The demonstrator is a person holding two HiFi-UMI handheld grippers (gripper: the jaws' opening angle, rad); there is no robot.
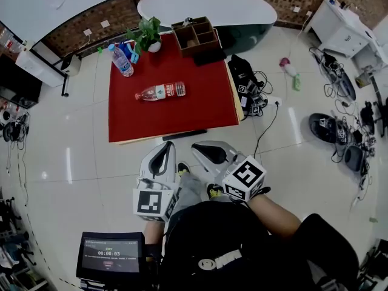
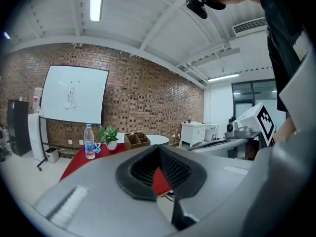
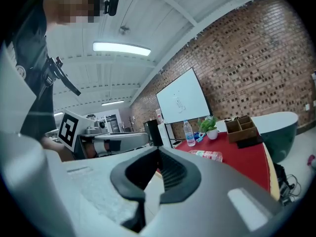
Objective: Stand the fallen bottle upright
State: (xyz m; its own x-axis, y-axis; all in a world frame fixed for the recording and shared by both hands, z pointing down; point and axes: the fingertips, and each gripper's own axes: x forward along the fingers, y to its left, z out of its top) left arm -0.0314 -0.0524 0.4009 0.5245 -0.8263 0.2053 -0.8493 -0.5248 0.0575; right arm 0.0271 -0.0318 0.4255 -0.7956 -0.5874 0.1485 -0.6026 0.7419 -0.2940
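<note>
A clear bottle with a red label (image 1: 160,91) lies on its side near the middle of the red table (image 1: 200,111); in the right gripper view the fallen bottle (image 3: 207,155) shows just past the jaws. An upright water bottle (image 1: 122,60) stands at the table's far left corner. Both grippers hover over the floor in front of the table, well short of it. My left gripper (image 1: 162,149) is shut and holds nothing. My right gripper (image 1: 204,148) is also shut and holds nothing. The left gripper view shows the upright bottle (image 2: 89,141), while the gripper body hides the fallen one.
A potted plant (image 1: 147,34) and a wooden organizer (image 1: 197,35) stand at the table's far edge. A black bag and cables (image 1: 247,83) lie on the floor right of the table. A screen (image 1: 110,253) sits at my lower left. A white oval table (image 1: 206,8) stands behind.
</note>
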